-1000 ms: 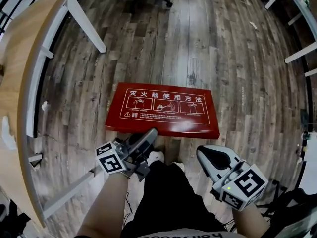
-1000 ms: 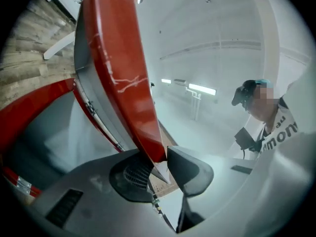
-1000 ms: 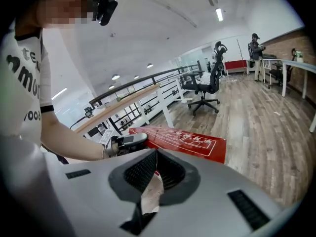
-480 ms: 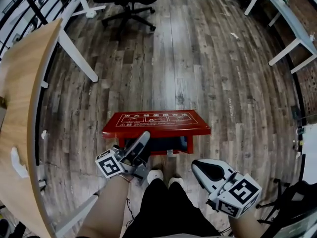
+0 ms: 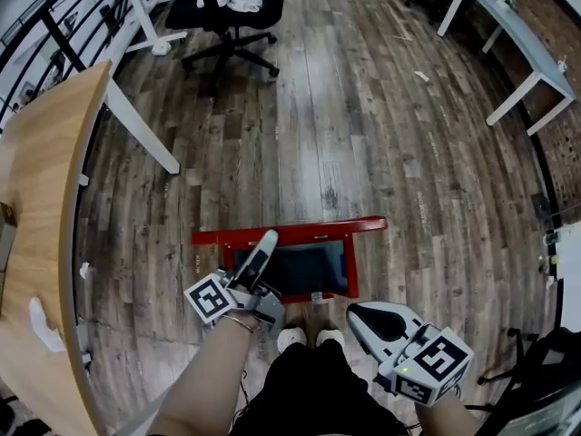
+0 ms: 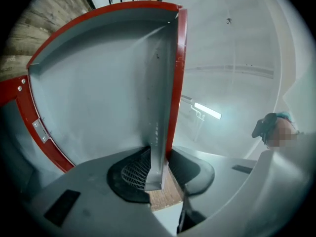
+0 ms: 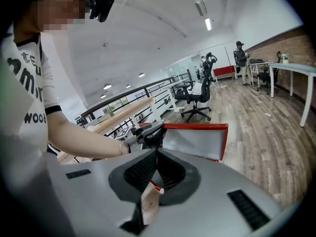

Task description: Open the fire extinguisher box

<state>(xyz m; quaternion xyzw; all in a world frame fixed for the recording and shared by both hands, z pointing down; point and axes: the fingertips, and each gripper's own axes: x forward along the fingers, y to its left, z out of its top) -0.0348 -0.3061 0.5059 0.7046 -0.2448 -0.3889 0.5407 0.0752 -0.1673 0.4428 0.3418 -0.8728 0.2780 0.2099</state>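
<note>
The red fire extinguisher box (image 5: 338,271) stands on the wood floor just ahead of the person's feet. Its lid (image 5: 290,232) is raised upright and shows edge-on from above, the dark inside (image 5: 300,269) exposed. My left gripper (image 5: 269,240) reaches up to the lid's near left edge. In the left gripper view the lid's grey inner flange (image 6: 159,132) sits between the jaws of the left gripper (image 6: 160,171), which are opening, with a gap beside the flange. My right gripper (image 5: 356,312) hangs low on the right, shut and empty (image 7: 155,154); from it the lid (image 7: 195,139) shows ahead.
A wooden desk (image 5: 36,180) with white legs (image 5: 141,134) runs along the left. A black office chair (image 5: 227,12) stands at the far end, and a white table (image 5: 517,34) at the far right. The person's shoes (image 5: 290,339) are right behind the box.
The lid has swung up from lying flat to standing upright, led by my left gripper. The box's inside has come into view. The right gripper has hardly moved.
</note>
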